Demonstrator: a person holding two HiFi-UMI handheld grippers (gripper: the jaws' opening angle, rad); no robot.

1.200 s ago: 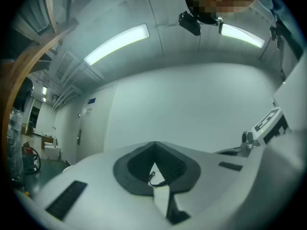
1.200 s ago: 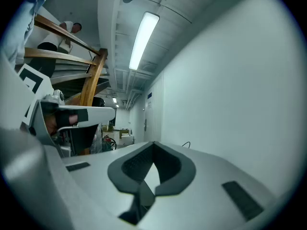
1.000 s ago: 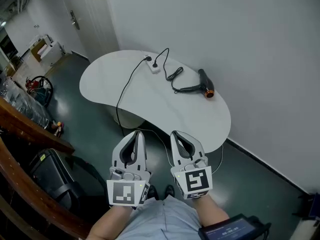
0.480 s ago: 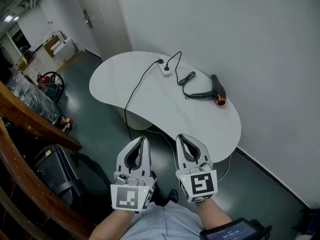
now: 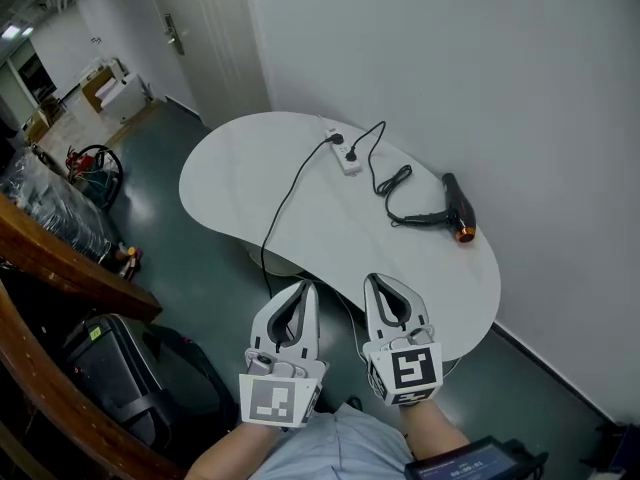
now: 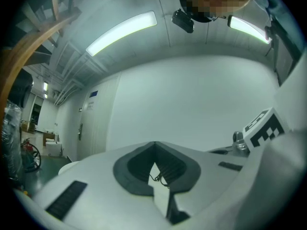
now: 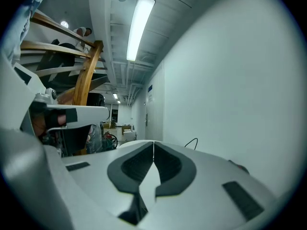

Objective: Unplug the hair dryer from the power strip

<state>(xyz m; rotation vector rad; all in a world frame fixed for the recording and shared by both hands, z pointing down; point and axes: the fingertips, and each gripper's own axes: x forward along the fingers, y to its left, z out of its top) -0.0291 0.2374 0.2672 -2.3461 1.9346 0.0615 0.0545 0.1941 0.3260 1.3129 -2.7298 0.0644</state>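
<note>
Head view: a white kidney-shaped table (image 5: 300,218) stands against a pale wall. On its far part lies a white rectangular power strip (image 5: 345,158) with black plugs seated in it. A black hair dryer with an orange nozzle end (image 5: 456,208) lies on its side towards the table's right end, close to the wall and well apart from the strip. Its black cord (image 5: 392,183) loops and kinks across the tabletop between the dryer and the strip. A second black cable (image 5: 285,203) runs from the strip over the table's near edge and down.

Both tools sit low in this view, short of the table's near edge and far from strip and dryer. The left gripper (image 5: 308,288) has its two jaws pressed together at the tips, with nothing between them; the left gripper view shows the same closed tips (image 6: 154,143). The right gripper (image 5: 379,280) is just beside it, its jaws likewise closed on nothing, as the right gripper view confirms (image 7: 153,143).
</note>
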